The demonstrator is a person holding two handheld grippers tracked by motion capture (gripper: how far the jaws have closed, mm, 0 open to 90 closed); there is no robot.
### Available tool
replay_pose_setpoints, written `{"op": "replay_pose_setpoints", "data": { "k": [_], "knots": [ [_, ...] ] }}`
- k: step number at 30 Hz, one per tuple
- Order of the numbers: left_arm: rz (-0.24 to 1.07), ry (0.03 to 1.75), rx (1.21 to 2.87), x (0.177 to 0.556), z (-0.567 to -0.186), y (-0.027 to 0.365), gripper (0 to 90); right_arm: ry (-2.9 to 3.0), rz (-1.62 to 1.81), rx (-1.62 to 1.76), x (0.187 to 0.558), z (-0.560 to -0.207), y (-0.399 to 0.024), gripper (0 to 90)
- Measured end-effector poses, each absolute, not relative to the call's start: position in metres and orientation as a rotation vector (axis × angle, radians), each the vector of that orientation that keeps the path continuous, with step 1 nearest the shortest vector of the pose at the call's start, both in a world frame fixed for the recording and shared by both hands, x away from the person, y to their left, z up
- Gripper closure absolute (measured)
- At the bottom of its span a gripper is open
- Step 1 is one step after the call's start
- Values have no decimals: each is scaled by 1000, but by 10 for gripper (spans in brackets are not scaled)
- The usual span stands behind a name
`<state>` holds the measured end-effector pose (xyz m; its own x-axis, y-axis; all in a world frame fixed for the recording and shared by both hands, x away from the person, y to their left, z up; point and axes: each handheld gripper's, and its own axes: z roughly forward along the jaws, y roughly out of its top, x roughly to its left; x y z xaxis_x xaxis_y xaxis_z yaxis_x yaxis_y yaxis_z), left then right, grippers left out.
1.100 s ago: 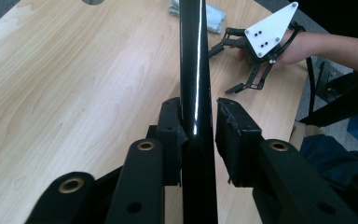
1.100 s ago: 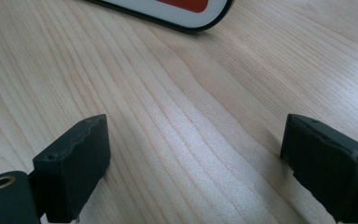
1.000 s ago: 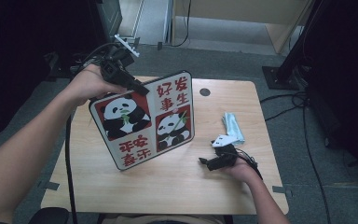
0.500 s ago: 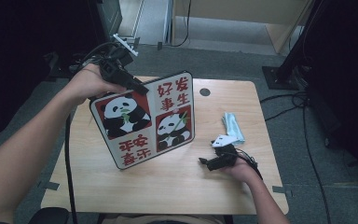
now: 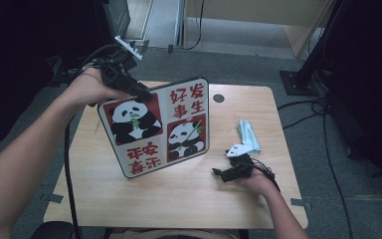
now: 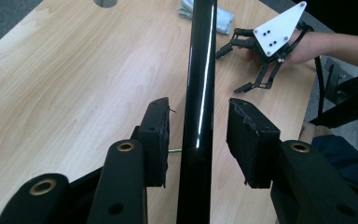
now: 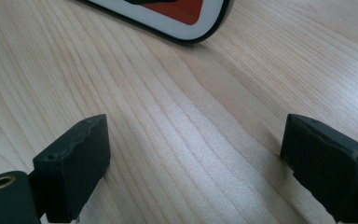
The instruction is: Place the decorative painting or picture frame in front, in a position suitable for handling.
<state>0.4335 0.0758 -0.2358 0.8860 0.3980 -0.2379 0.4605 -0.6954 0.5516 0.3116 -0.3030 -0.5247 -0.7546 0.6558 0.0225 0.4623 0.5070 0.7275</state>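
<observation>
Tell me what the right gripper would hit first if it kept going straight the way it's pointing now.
Most likely the panda board. The right gripper lies open, low over the table, with only bare wood between its jaws, and the board's rounded lower corner sits straight ahead. How far off it is cannot be judged.

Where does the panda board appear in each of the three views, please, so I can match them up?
High view: the panda board stands tilted at the table's centre-left, its top edge at the left gripper.
Left gripper view: seen edge-on, a glossy black strip running up between the jaws.
Right gripper view: just its rounded lower corner, top centre.
Shared landmark: the wooden table.
</observation>
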Motion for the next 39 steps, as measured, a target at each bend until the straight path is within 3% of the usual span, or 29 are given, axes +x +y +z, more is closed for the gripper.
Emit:
{"op": "replay_pose_setpoints", "data": {
  "k": [21,27,39],
  "knots": [
    [-111,616,2326,420,-240,115,557,2494,1088,948,312,-525,-303,84],
    [-92,619,2297,412,-246,128,544,2459,1098,973,313,-524,-305,155],
    [-25,652,2223,392,-260,148,503,2454,1095,976,312,-524,-305,153]
  ]
}}
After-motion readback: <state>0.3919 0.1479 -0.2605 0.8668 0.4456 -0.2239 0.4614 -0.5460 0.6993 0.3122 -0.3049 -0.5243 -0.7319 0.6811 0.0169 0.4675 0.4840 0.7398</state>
